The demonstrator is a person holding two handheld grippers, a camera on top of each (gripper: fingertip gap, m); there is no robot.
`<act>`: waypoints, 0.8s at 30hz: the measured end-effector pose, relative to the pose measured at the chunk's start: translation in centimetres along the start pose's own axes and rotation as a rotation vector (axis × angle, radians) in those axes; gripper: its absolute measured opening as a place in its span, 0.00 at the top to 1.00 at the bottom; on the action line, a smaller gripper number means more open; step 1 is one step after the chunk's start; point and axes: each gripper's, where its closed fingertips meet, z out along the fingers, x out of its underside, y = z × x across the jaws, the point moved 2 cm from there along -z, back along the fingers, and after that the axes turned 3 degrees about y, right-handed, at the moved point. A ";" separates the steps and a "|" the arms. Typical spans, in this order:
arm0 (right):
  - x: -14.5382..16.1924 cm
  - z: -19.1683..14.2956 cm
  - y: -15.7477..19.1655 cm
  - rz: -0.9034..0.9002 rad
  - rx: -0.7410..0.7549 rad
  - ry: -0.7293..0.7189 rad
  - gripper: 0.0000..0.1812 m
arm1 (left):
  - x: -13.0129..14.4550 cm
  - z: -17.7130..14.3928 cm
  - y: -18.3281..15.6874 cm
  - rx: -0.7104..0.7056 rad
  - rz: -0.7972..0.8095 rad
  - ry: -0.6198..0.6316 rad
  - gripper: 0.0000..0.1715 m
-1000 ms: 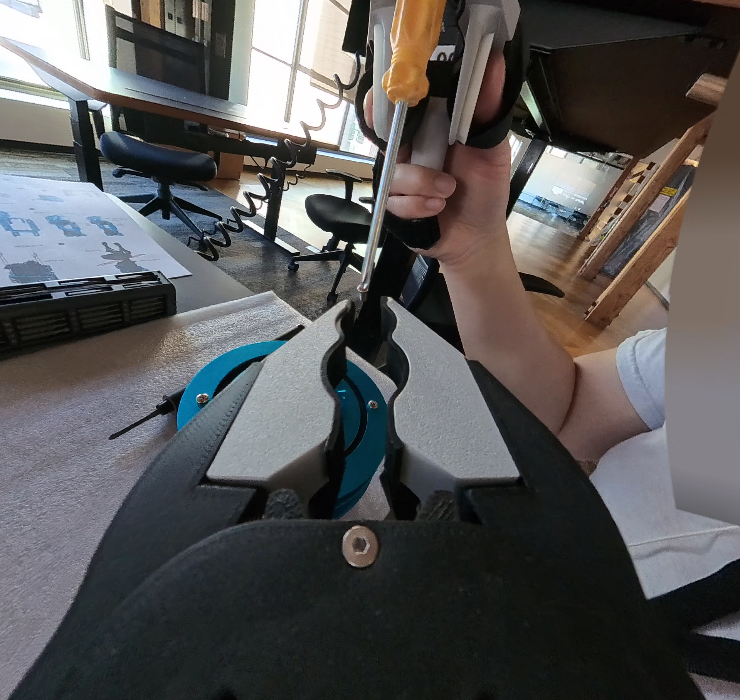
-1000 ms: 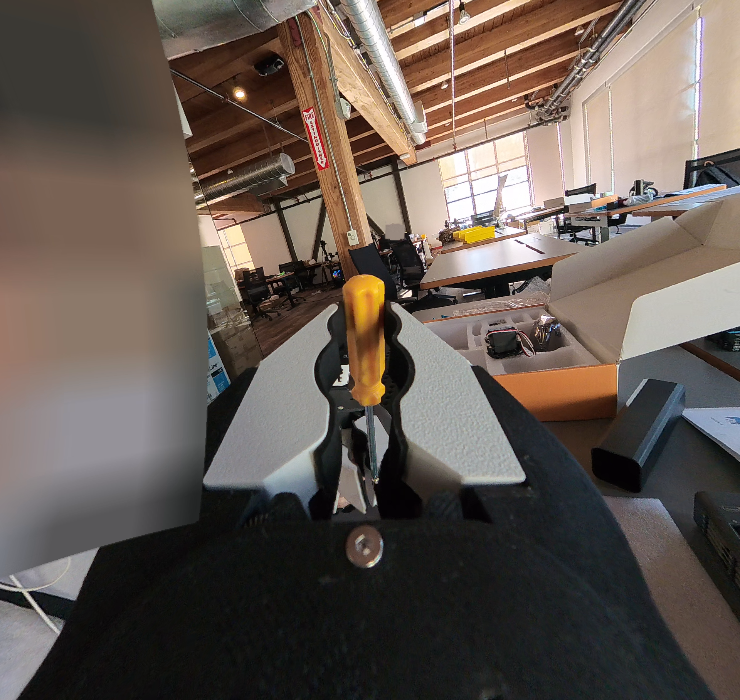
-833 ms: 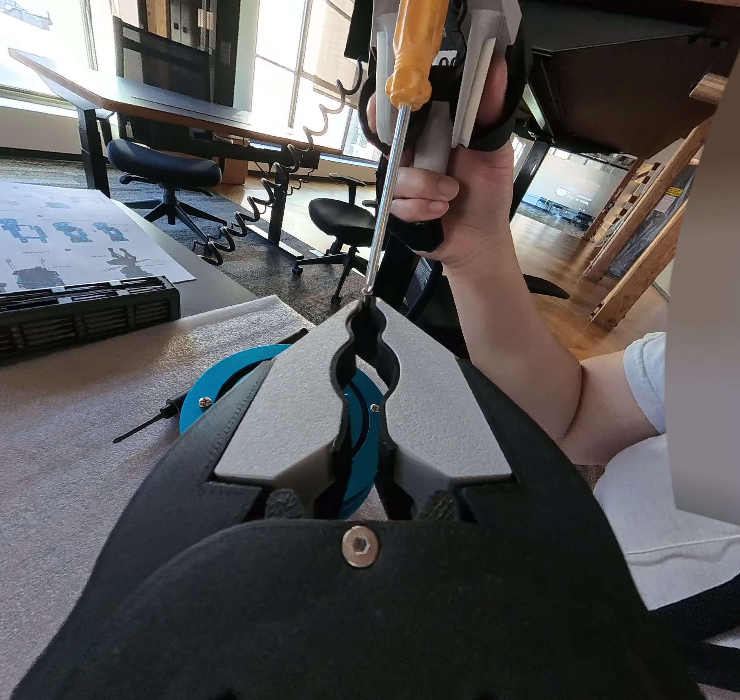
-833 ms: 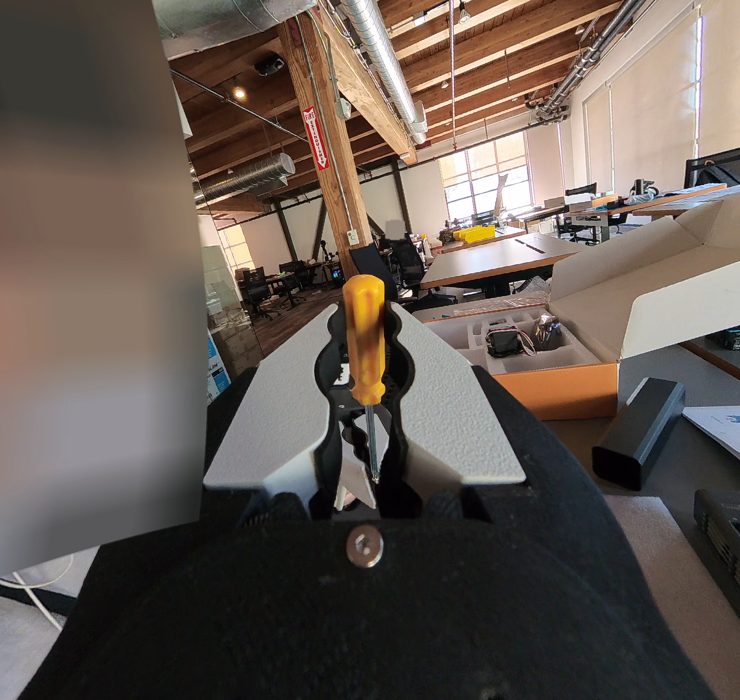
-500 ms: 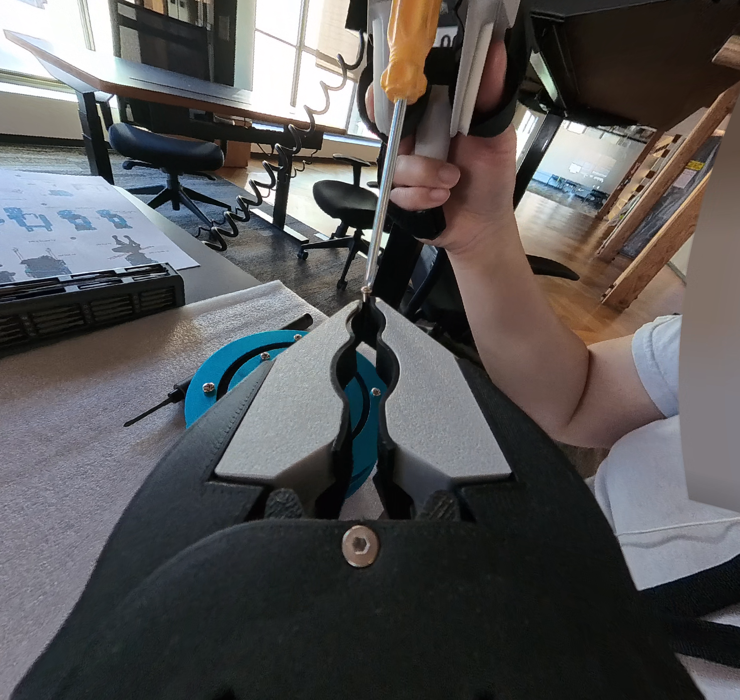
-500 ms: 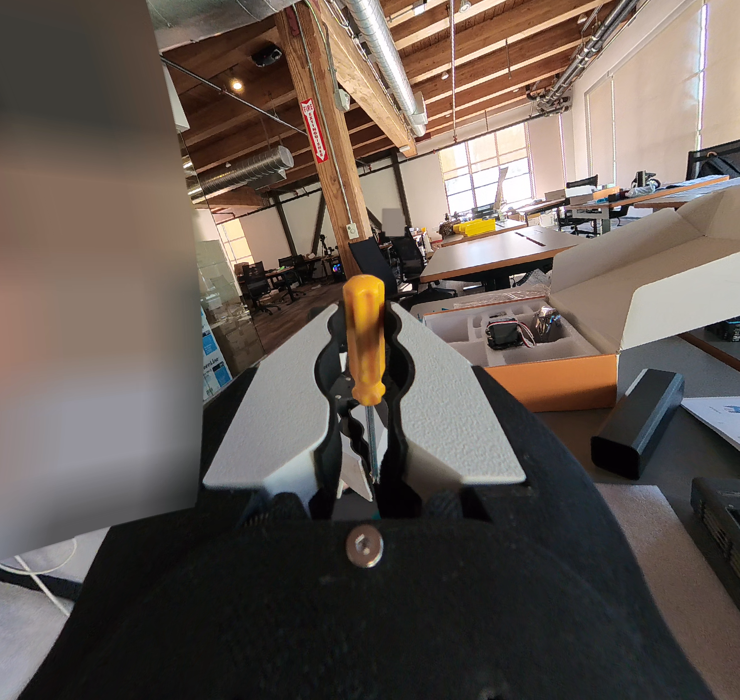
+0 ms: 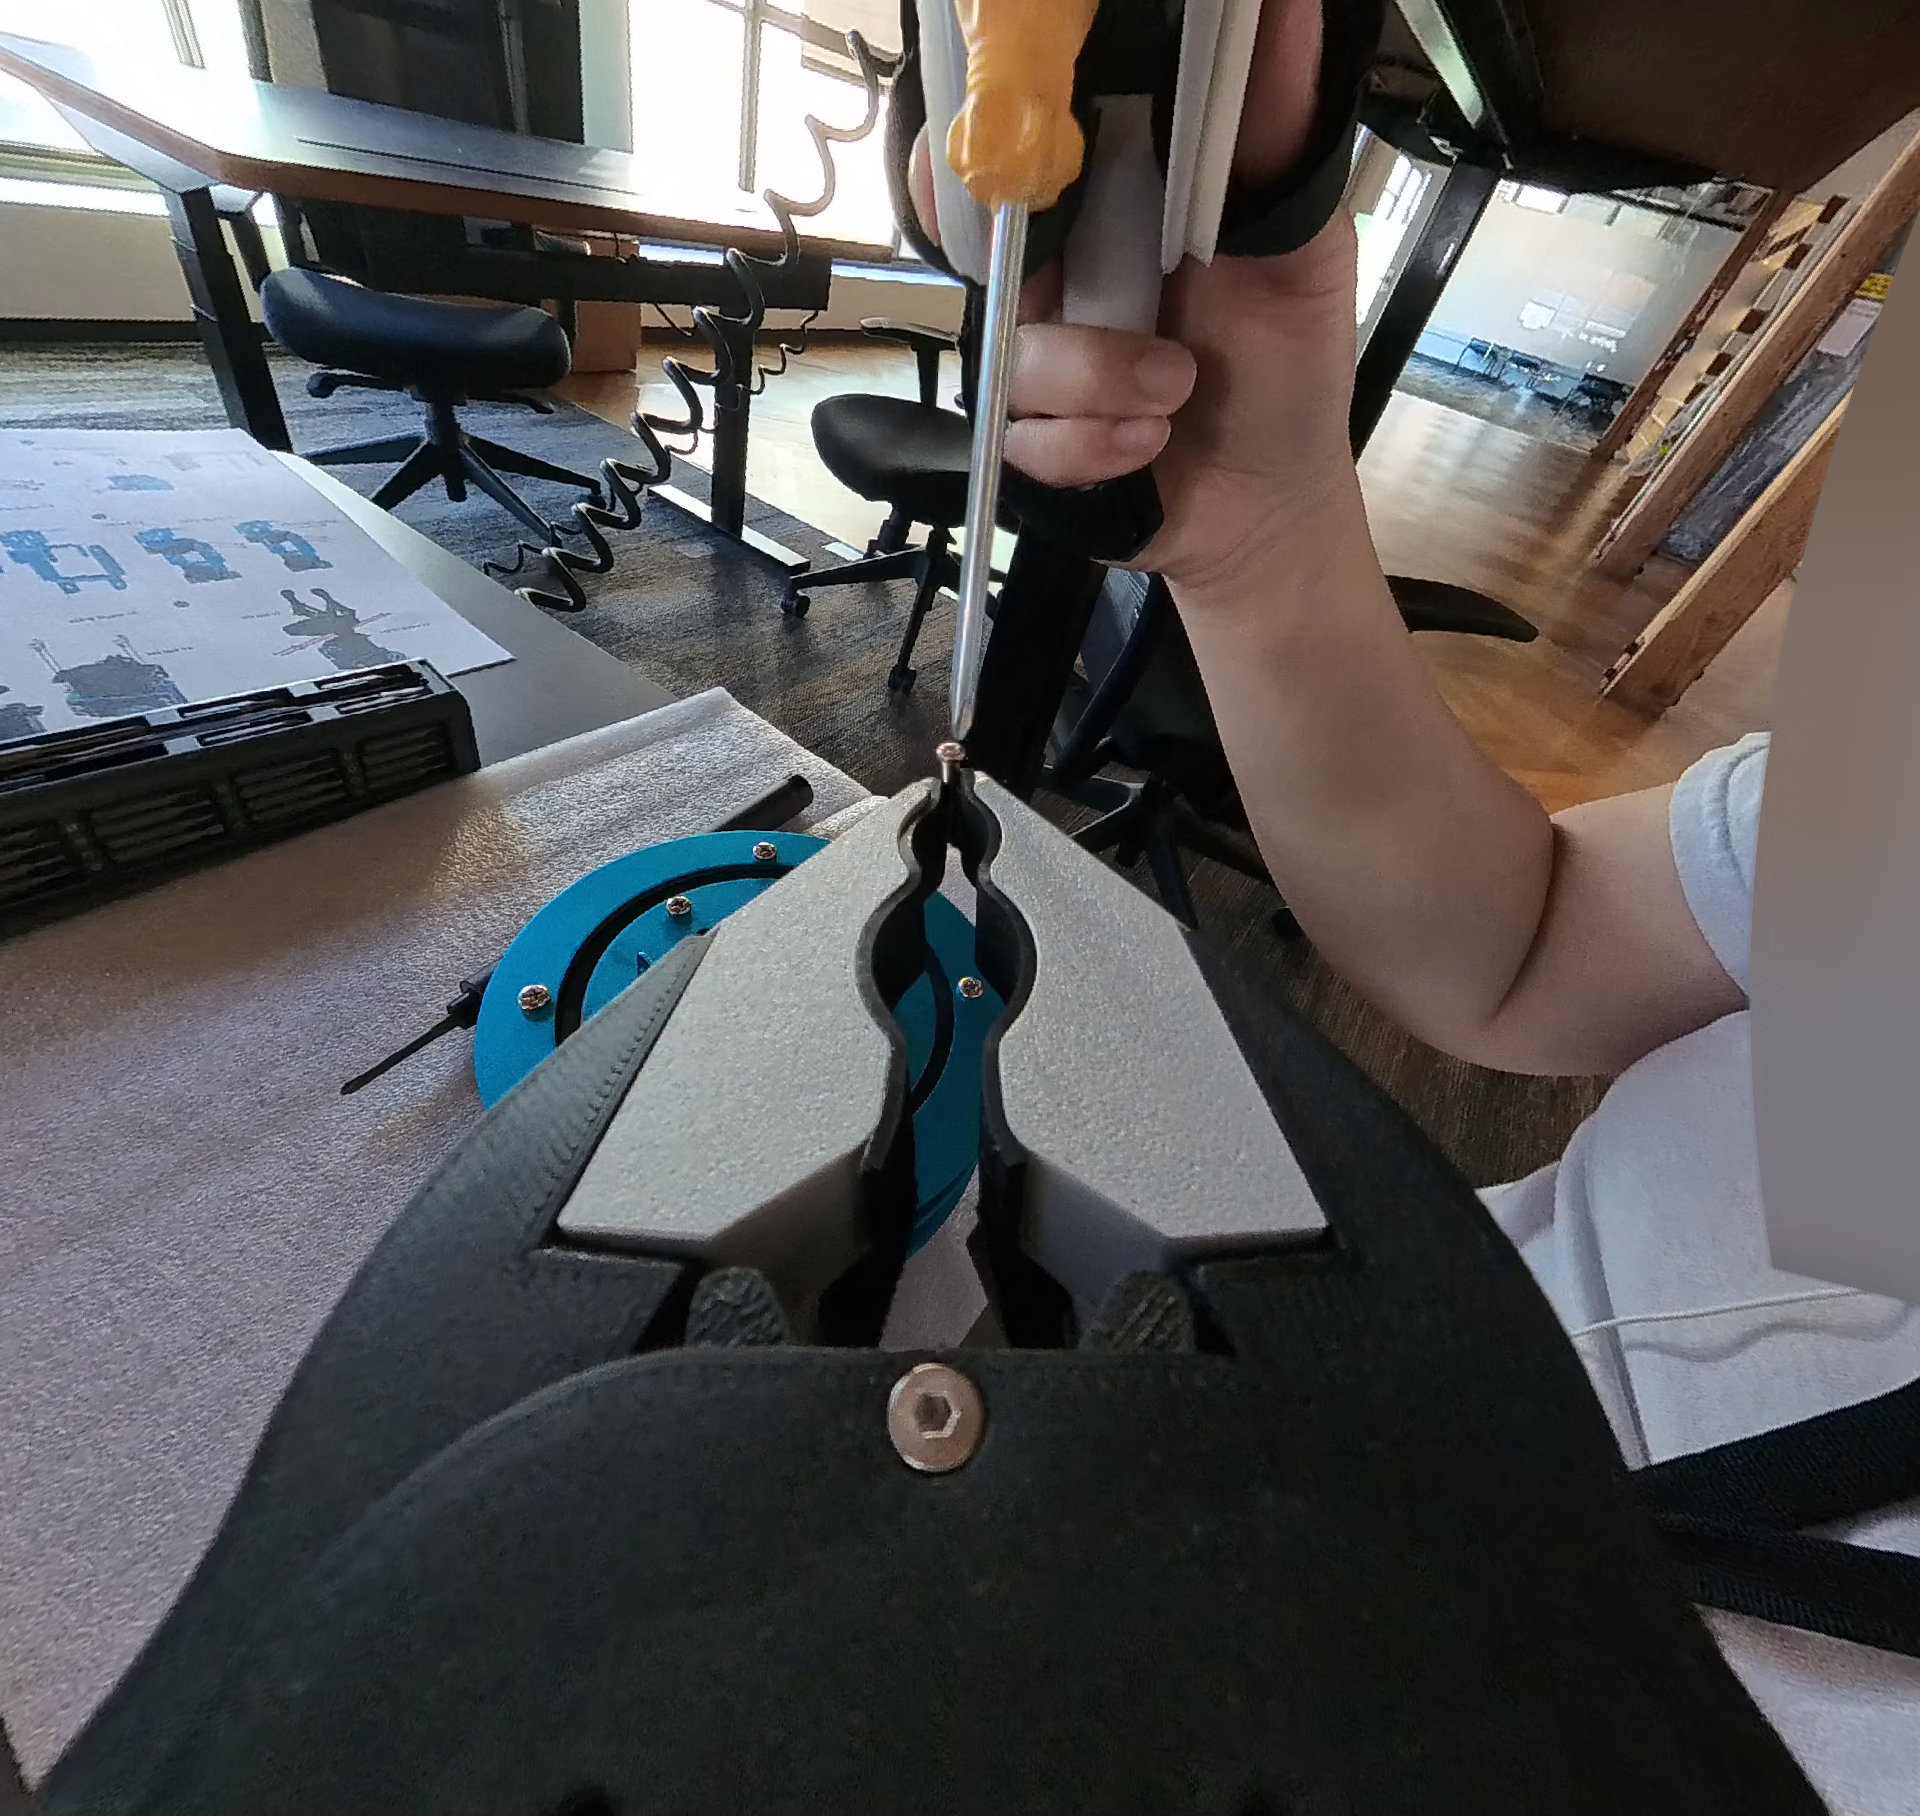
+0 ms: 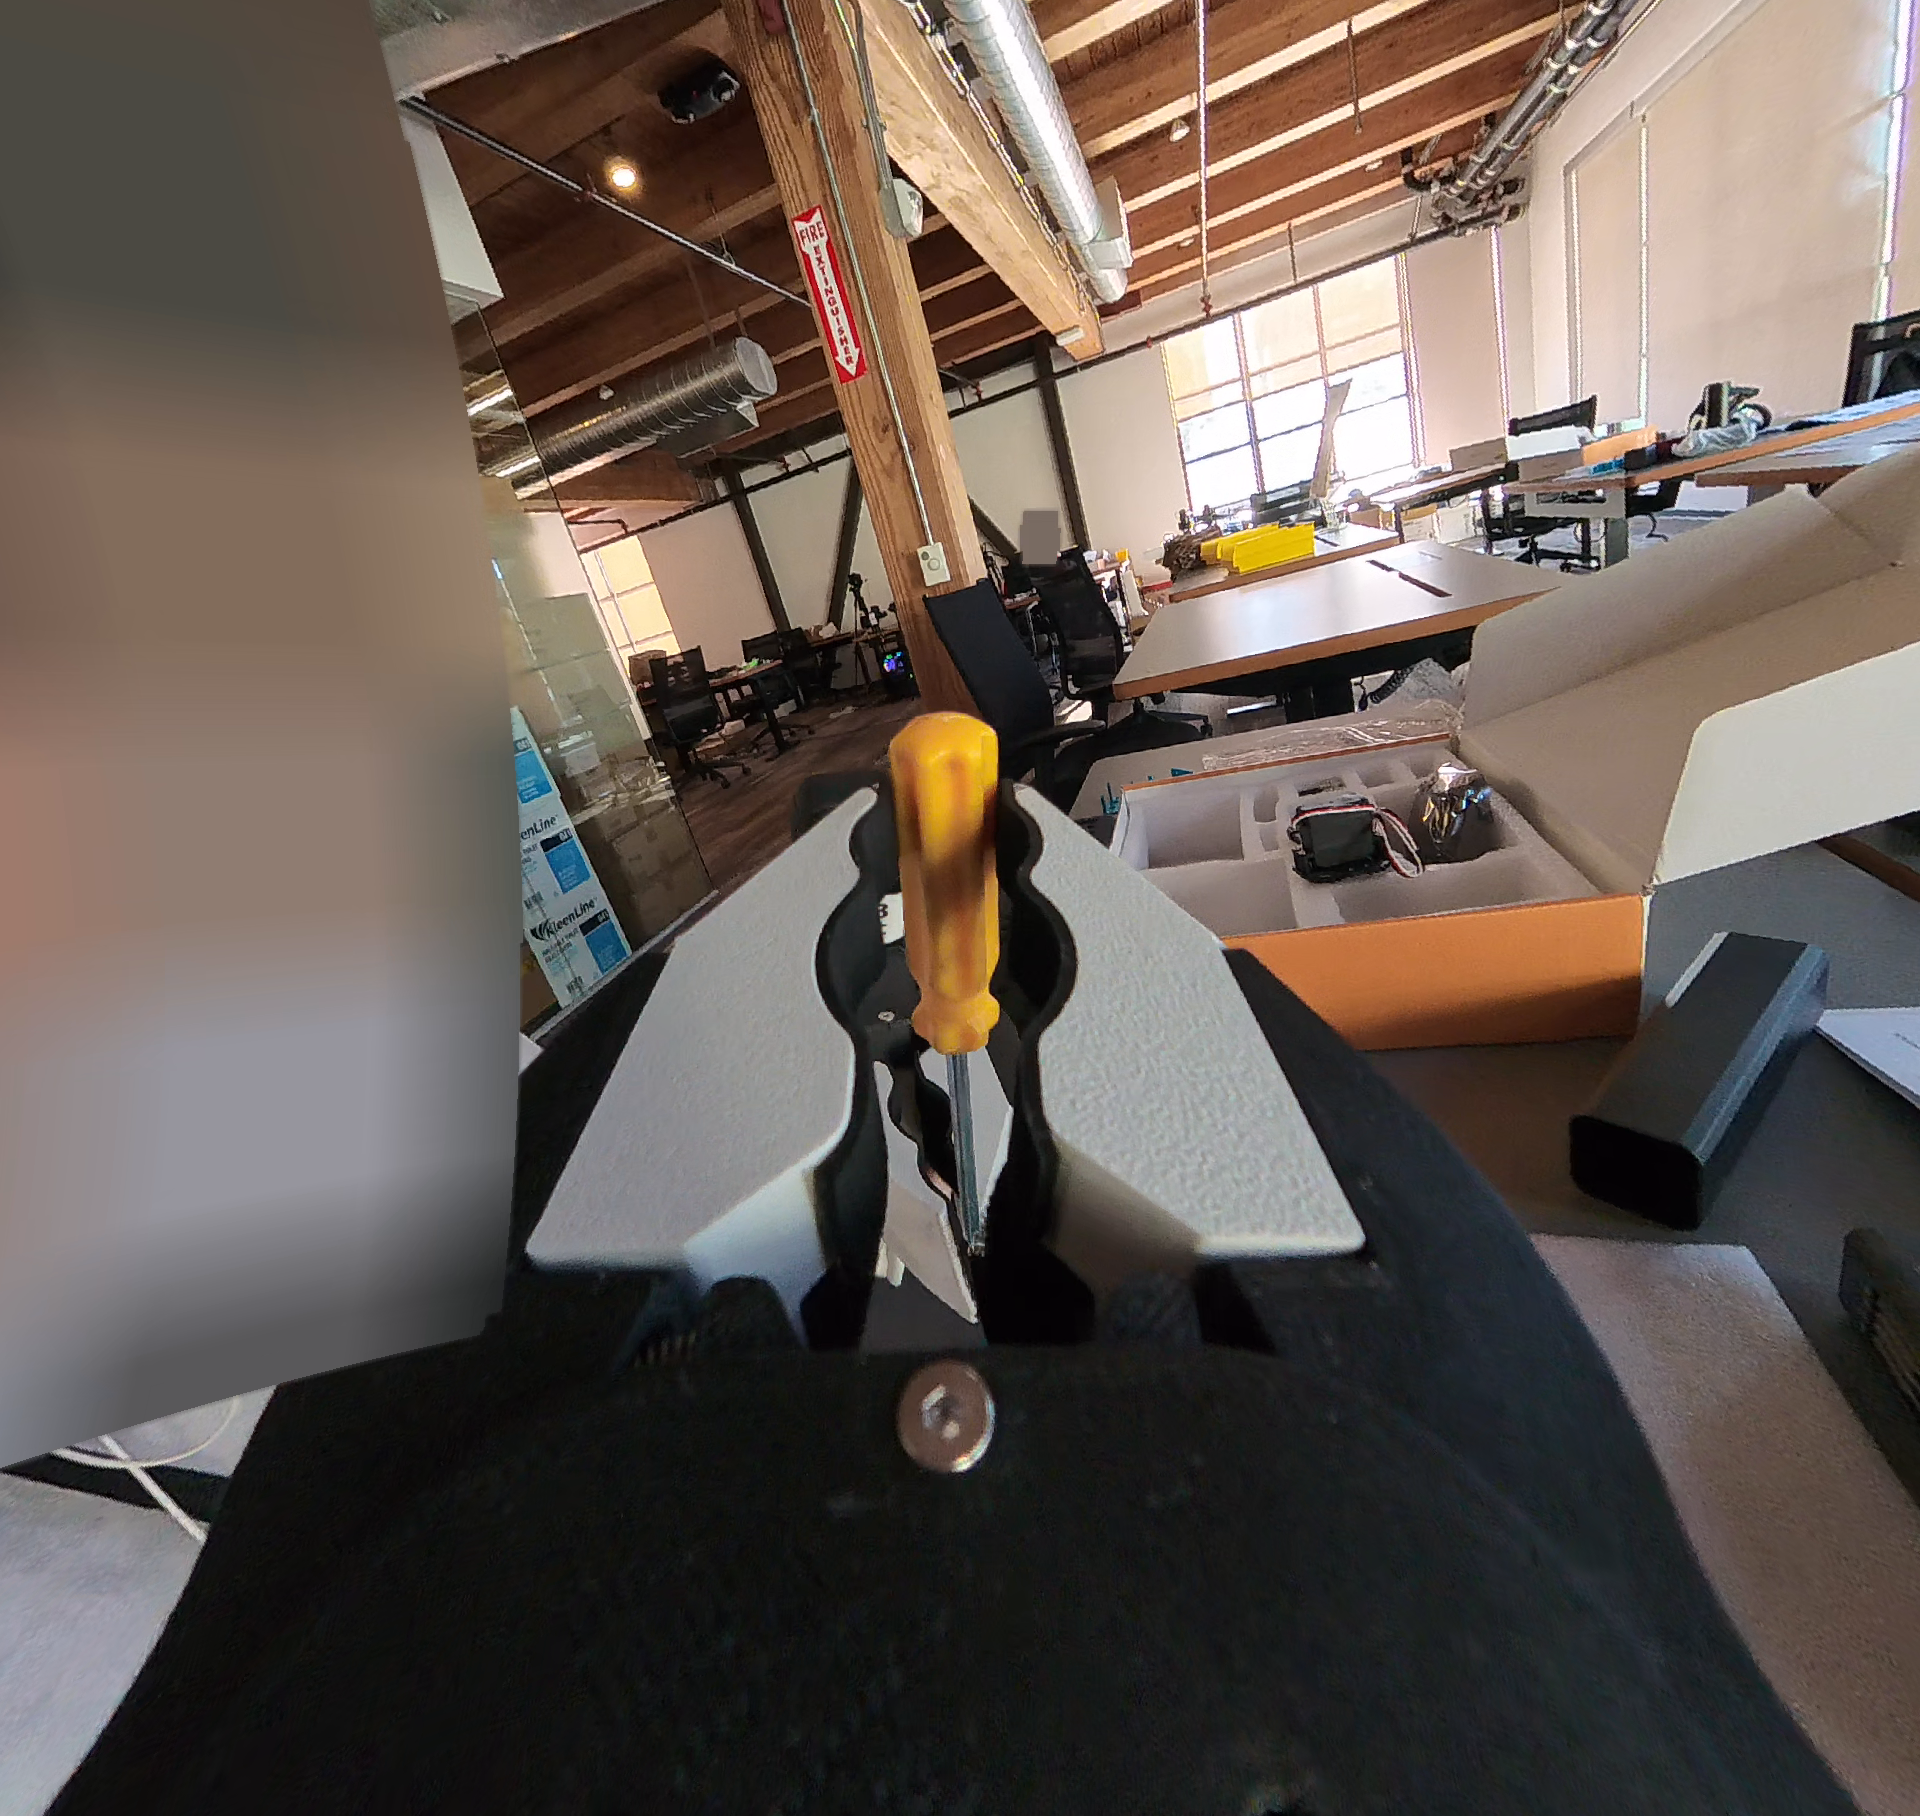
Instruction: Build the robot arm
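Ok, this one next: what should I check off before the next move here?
1. Left tool pinching the screw at its tips: ok.
2. Right tool clamped on the screwdriver: ok.
3. Screwdriver tip meeting the screw head: ok.
4. Tip seated in the head's recess: cannot tell, too small.
5. Ring lying flat on the mat: ok.
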 end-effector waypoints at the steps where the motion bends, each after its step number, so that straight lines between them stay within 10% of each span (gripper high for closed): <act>1: 0.0 0.0 0.0 0.000 0.001 0.000 0.91 | 0.0 0.0 0.0 0.002 0.002 0.002 1.00; 24: 1.2 0.4 -0.4 -0.016 0.072 0.120 0.91 | 0.8 0.3 0.2 -0.087 0.092 0.085 1.00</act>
